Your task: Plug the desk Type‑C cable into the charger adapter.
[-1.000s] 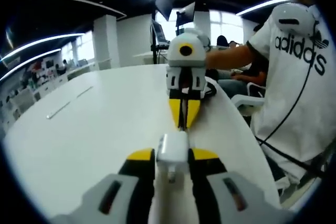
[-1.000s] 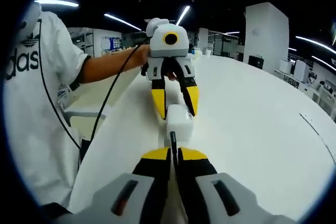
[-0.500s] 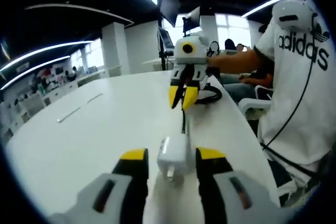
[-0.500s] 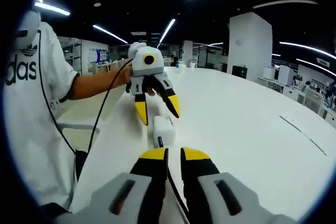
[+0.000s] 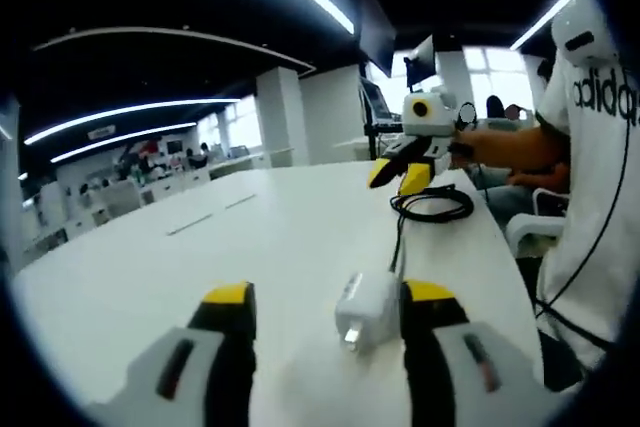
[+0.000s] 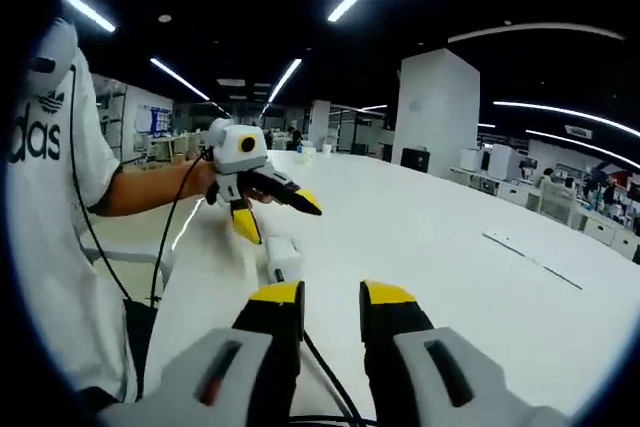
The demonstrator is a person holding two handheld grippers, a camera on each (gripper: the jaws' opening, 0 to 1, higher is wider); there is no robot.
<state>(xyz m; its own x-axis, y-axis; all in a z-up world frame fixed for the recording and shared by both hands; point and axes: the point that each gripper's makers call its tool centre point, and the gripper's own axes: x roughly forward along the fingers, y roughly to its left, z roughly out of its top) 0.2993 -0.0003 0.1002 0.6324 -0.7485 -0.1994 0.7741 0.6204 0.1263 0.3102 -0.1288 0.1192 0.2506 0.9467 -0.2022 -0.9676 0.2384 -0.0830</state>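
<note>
1. The charger adapter (image 5: 366,308) lies on the white counter (image 5: 250,247) between my left tongs (image 5: 325,312), nearer the jaw on the view's right, and free of any grip. In the right gripper view the same adapter (image 6: 282,253) sits beyond my right tongs (image 6: 332,297) and just below the other tongs

2. The Type-C cable (image 5: 398,237) runs from the adapter's far end across the counter to a loose coil (image 5: 434,203). In the right gripper view the cable (image 6: 322,367) runs from the adapter back between my jaws. I judge the plug to be seated in the adapter, though the joint is too small to confirm

3. Left tongs: jaws wide apart, holding nothing. The adapter rests on the counter under its own weight

4. Right tongs: jaws apart, holding nothing, with the cable passing through the gap untouched. In the left gripper view these tongs (image 5: 392,176) hover above the coil, well apart from the adapter

5. A person's hand (image 6: 200,179) carries the left tongs (image 6: 272,212) from the counter edge

6. Assessment: with both tongs open and clear, the insertion appears complete
</note>
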